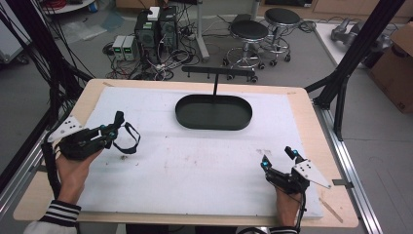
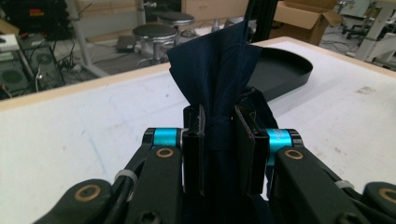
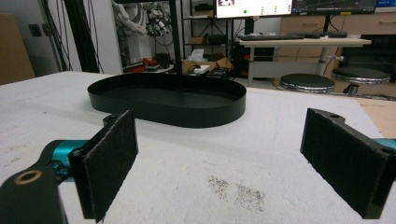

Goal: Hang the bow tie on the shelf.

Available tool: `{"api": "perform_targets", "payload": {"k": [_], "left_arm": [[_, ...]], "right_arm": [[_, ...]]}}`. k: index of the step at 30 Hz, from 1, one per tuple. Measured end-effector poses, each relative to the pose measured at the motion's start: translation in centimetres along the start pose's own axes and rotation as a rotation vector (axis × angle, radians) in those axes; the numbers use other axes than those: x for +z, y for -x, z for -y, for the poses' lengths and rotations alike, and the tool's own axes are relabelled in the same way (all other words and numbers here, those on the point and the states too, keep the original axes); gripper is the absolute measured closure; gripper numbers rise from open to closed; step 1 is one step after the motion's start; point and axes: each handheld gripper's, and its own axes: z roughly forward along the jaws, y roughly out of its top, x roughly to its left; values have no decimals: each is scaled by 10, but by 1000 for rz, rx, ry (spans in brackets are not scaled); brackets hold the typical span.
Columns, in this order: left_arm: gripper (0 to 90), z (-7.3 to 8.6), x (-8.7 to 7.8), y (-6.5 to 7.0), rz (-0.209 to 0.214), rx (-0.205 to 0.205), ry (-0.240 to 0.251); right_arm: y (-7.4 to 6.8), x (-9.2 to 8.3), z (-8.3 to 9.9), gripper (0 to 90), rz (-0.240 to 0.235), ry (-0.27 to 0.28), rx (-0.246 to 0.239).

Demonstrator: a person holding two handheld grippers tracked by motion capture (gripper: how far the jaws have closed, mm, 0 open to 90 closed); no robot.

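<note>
A dark navy folded fabric thing [image 2: 215, 70], like a small collapsed umbrella, stands up between the jaws of my left gripper [image 2: 219, 126], which is shut on its banded middle. In the high view my left gripper [image 1: 113, 132] hovers over the left side of the white mat, the fabric thing [image 1: 119, 118] sticking out of it and a black strap loop [image 1: 130, 140] hanging from it. My right gripper [image 1: 277, 158] rests at the front right, open, with nothing between its pads [image 3: 109, 158]. A black oval tray [image 1: 243, 117] lies at the back centre.
A black T-shaped stand [image 1: 219, 72] rises at the tray's far edge. The white mat [image 1: 195, 165] covers most of the wooden table and carries a dark smudge [image 3: 236, 191] near my right gripper. Stools, computers and cables stand on the floor beyond.
</note>
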Motion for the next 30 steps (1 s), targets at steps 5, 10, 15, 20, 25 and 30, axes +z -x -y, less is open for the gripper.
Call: {"api": "perform_targets", "payload": {"k": [5, 10, 15, 20, 25, 30], "left_arm": [[744, -11, 13, 7, 23, 16, 18], [744, -23, 30, 14, 44, 32, 22], [744, -33, 46, 19, 62, 51, 19], [744, -39, 58, 22, 77, 64, 14], [744, -49, 72, 28, 95, 85, 3], [744, -58, 83, 33, 107, 109, 4]], "right_arm": [[0, 0, 0, 101, -2, -3, 9], [0, 0, 0, 101, -2, -3, 9], [0, 0, 0, 101, -4, -3, 8], [0, 0, 0, 101, -6, -3, 10], [0, 0, 0, 101, -5, -3, 10], [0, 0, 0, 101, -3, -3, 8]]}}
